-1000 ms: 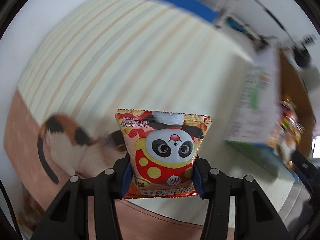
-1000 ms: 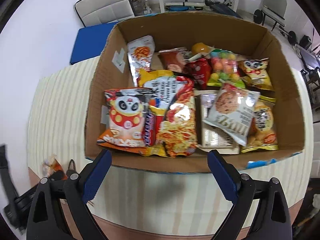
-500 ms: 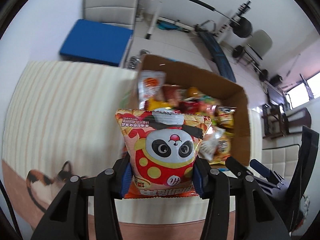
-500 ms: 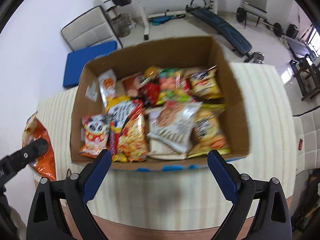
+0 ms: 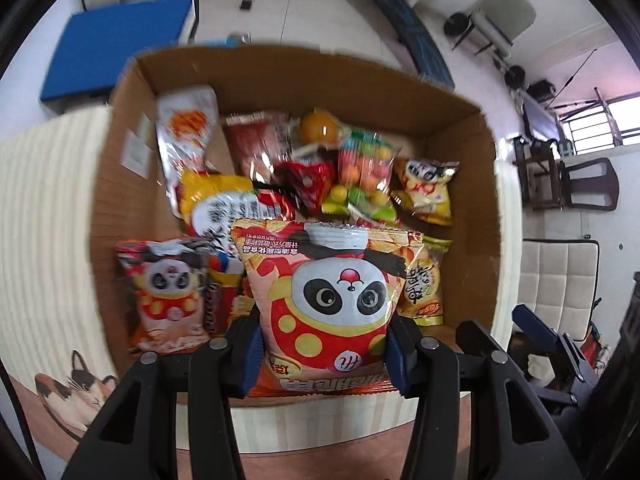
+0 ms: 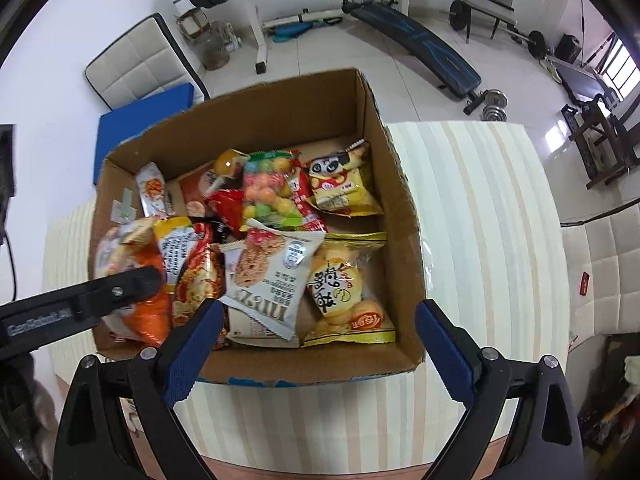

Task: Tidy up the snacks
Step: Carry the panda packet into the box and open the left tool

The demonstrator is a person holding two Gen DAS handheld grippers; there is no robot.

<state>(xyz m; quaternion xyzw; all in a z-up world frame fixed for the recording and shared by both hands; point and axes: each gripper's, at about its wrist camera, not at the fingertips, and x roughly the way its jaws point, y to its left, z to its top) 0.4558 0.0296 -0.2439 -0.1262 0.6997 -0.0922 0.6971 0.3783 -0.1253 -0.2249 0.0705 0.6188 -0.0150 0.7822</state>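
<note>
My left gripper (image 5: 322,354) is shut on a red and orange panda snack bag (image 5: 330,304), held upright above the near side of the open cardboard box (image 5: 280,76). The box holds several snack packs; a matching panda bag (image 5: 168,296) lies at its near left corner. In the right wrist view the same box (image 6: 396,184) sits on the striped tablecloth, with a white cookie pack (image 6: 272,280) and a yellow pack (image 6: 344,292) near the front. My right gripper (image 6: 318,344) hangs open over the box's near wall, empty. The left gripper's arm (image 6: 80,304) and its orange bag (image 6: 148,300) reach in from the left.
A cream striped tablecloth (image 6: 480,216) with a cat picture (image 5: 80,388) covers the table. Beyond the table are a blue mat (image 5: 116,52), white padded chairs (image 6: 136,64), a weight bench (image 6: 420,48) and a barbell rack (image 6: 244,4). The table's right part lies beside the box.
My left gripper carried the panda bag from over bare tablecloth to above the box's near side. The right gripper drifted right, so the box now sits left of centre in its view.
</note>
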